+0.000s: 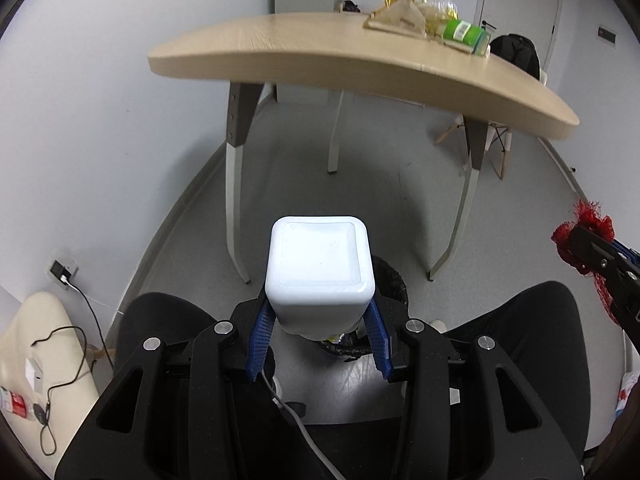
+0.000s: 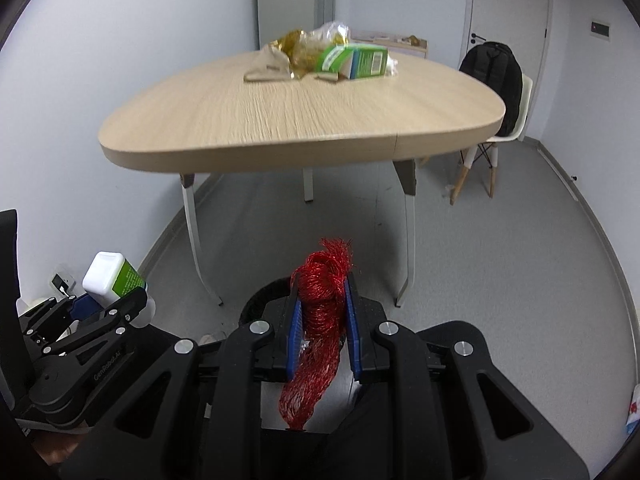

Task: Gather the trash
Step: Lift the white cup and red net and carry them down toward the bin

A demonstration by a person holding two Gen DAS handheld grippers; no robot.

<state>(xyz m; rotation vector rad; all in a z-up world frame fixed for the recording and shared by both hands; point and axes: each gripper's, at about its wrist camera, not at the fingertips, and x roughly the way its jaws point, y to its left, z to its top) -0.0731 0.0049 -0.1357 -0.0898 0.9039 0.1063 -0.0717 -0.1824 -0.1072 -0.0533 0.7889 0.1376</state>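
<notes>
Left gripper, blue ribbed jaws clamped on smooth white square plastic bottle with green label, base forward, held low over black-lined bin on grey floor. Right gripper, jaws narrow, pinching bunched red mesh net bag, tail hanging limp. Beyond, rounded wood-grain table carrying crumpled paper, gold foil, green carton.

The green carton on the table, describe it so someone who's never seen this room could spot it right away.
Find the wooden table ahead of both grippers, then the heap of litter at its far end. The green carton lies on its side at the heap's right, beside crumpled brown paper and gold wrapping; it alone is boxy, green and white.
</notes>
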